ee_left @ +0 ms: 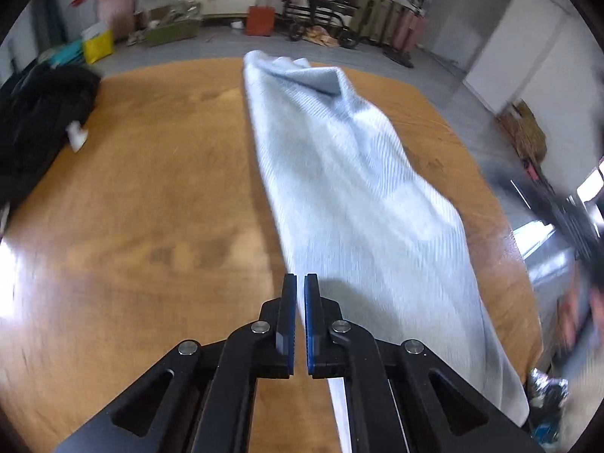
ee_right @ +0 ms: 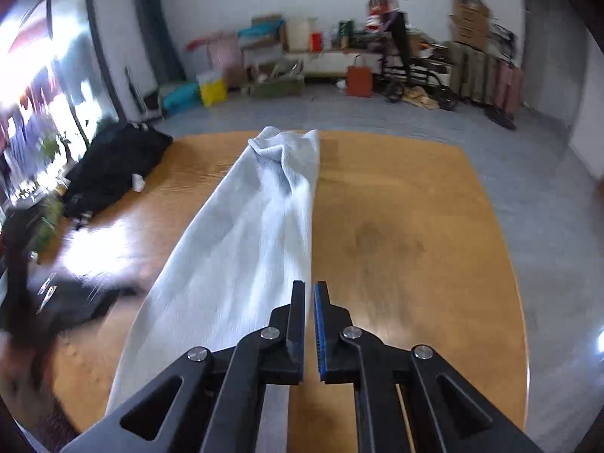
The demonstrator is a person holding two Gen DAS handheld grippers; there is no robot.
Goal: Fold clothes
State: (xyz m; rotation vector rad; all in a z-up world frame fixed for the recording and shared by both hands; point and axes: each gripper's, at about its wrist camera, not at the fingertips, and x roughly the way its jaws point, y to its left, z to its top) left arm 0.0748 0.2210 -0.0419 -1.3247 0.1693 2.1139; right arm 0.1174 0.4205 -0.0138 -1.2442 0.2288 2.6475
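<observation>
1. The left gripper (ee_left: 301,283) had its jaws nearly closed, pinching the near left edge of the light blue garment (ee_left: 351,188); the right gripper (ee_right: 309,288) likewise nipped the near right edge.
2. The garment stretched as a long narrow strip over the wooden table (ee_left: 151,207), its long axis running from the grippers to the far edge.
3. Both grippers were about equally near. A black garment (ee_left: 34,124) lay far left.
</observation>
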